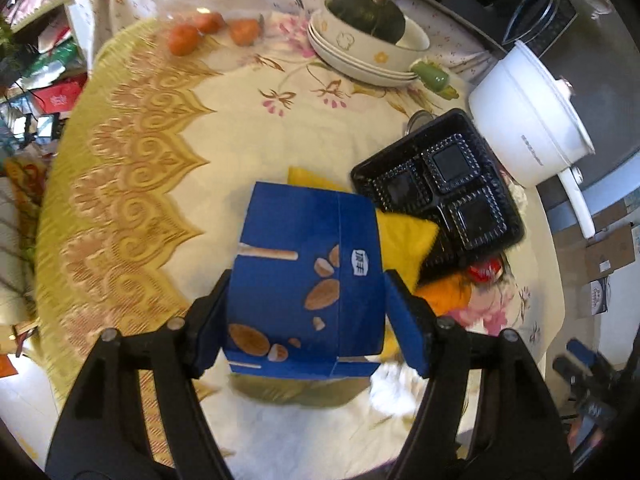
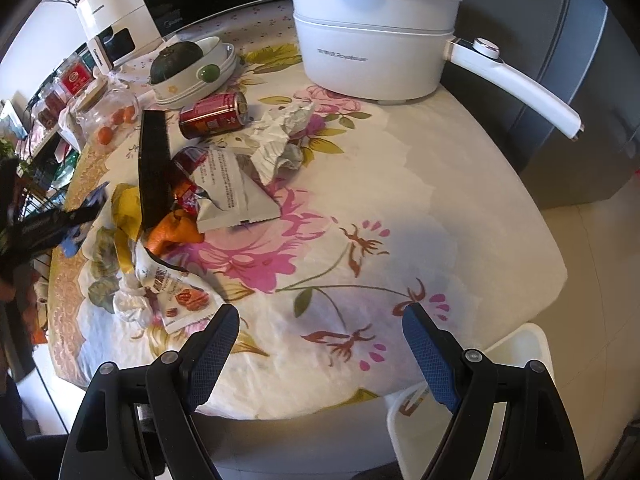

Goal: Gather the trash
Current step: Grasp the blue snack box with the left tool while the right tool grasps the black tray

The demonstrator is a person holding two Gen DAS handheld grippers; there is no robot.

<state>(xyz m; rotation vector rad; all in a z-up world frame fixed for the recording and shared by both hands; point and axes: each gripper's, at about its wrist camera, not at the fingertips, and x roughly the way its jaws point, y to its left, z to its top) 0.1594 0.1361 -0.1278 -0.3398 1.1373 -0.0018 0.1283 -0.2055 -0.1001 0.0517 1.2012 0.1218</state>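
Observation:
My left gripper [image 1: 306, 312] is shut on a blue snack box [image 1: 308, 276] and holds it above the table. Behind the box lie a yellow wrapper [image 1: 404, 244], a black plastic tray [image 1: 444, 188] and an orange wrapper [image 1: 444, 296]. My right gripper [image 2: 320, 344] is open and empty over the table's near edge. In the right wrist view a trash pile lies at left: a red can [image 2: 214, 115], crumpled white paper [image 2: 280, 140], a white packet [image 2: 232, 188], the black tray [image 2: 154, 168], an orange wrapper [image 2: 176, 232] and a nut snack bag [image 2: 180, 296]. The left gripper [image 2: 52, 224] shows at the far left there.
A white electric pot [image 2: 372, 36] with a long handle stands at the back. Stacked bowls with a dark squash [image 1: 368, 36] and small oranges [image 1: 184, 38] sit far across the flowered tablecloth [image 2: 400, 208]. A white bin [image 2: 516, 356] stands below the table's near right edge.

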